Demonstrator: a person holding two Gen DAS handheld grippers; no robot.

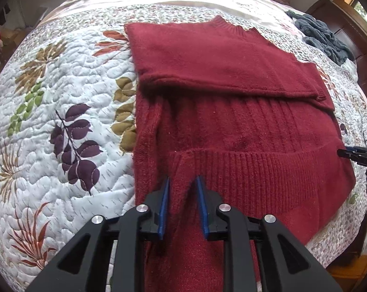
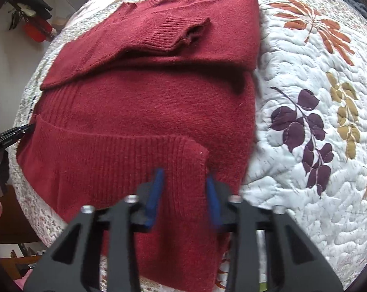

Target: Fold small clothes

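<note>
The red sweater (image 1: 232, 121) lies flat on the quilt (image 1: 61, 121), sleeves already folded across the chest, collar toward 12 o'clock and hem at 6, so its long axis runs 12 to 6. The left gripper (image 1: 183, 189) and right gripper (image 2: 183, 182) each pinch a hem corner, blue fingers clamped on the ribbing. This looks like the bottom-up fold in hand: next, both corners should travel evenly toward 12 and land square near the collar.

right gripper (image 2: 183, 185) | straddles sweater (image 2: 144, 112) ribbed hem corner; quilt (image 2: 305, 73) beneath
</note>
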